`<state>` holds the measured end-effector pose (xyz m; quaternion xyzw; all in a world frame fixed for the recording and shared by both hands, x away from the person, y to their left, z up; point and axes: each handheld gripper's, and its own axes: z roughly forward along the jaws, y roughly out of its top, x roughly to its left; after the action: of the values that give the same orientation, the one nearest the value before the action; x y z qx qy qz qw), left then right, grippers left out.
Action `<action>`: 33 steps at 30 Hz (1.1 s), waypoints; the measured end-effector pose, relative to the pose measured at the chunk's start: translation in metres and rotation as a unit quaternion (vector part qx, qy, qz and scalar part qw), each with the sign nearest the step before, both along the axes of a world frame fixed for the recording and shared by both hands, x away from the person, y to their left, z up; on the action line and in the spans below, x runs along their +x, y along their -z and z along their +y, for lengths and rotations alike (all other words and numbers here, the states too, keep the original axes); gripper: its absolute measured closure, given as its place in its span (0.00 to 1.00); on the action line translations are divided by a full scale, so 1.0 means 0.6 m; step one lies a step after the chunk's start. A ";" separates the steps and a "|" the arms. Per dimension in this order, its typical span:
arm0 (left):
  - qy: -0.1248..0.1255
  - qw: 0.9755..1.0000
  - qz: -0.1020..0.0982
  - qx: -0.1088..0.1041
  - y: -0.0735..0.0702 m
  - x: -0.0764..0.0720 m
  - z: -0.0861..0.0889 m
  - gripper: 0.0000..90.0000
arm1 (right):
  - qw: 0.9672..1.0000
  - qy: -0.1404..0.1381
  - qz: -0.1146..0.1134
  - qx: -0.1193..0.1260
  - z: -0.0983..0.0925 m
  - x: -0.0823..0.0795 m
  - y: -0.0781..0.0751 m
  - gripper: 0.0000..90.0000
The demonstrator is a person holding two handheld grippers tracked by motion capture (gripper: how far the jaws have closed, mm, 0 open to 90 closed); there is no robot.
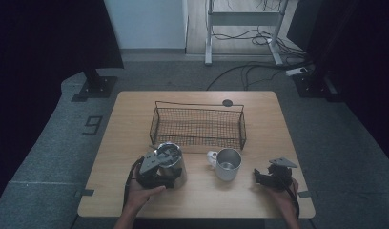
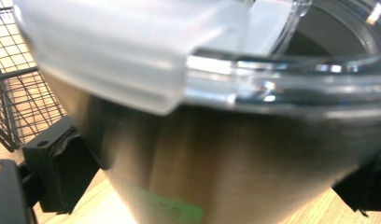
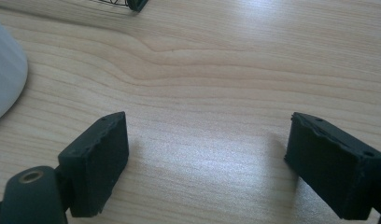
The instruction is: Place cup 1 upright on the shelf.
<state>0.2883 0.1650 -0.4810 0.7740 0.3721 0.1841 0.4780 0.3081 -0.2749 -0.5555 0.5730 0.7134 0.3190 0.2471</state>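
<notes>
Left gripper (image 1: pixel 160 164) clamped on the tumbler (image 1: pixel 172 164), black jaws pressed against opposite sides of its steel wall in the left gripper view. Tumbler (image 2: pixel 216 158) upright on the table (image 1: pixel 259 124), near the front left, just in front of the basket's left end. Clear lid (image 2: pixel 291 70) seated on its rim, with a frosted tab (image 2: pixel 118 51) towards the camera; green sticker (image 2: pixel 174 212) low on the wall. Left hand (image 1: pixel 140 195) wrapped around the gripper body from below.

Right gripper (image 1: pixel 271 175) resting near the front right of the table, jaws spread wide with only bare wood between them in the right gripper view (image 3: pixel 207 163). Held by the right hand (image 1: pixel 283 193), grey plate (image 1: pixel 282 162) on top.

Between the two grippers, a steel mug (image 1: pixel 228 164), open and upright, white handle (image 1: pixel 212 157) towards the tumbler, apart from both grippers. Same mug as a pale curve at the left edge of the right gripper view (image 3: pixel 6 70).

Behind, a black wire basket (image 1: pixel 198 126), lying across the middle of the table. Small dark disc (image 1: pixel 227 102) near the far edge. Beyond the table, grey floor (image 1: pixel 59 138) with cables (image 1: pixel 250 71).
</notes>
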 end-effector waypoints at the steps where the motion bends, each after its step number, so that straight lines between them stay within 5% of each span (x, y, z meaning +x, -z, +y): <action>1: -0.002 1.000 -0.002 -0.002 -0.003 0.000 0.003 0.05 | 1.000 0.000 0.000 0.000 0.000 0.000 0.000 0.14; 33: -0.016 1.000 -0.012 -0.024 -0.045 0.006 0.033 0.05 | 1.000 0.009 0.000 0.001 -0.001 0.000 0.000 0.14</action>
<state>0.2919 0.1849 -0.4540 0.7539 0.3828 0.1921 0.4982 0.3082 -0.2754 -0.5555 0.5793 0.7079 0.3180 0.2492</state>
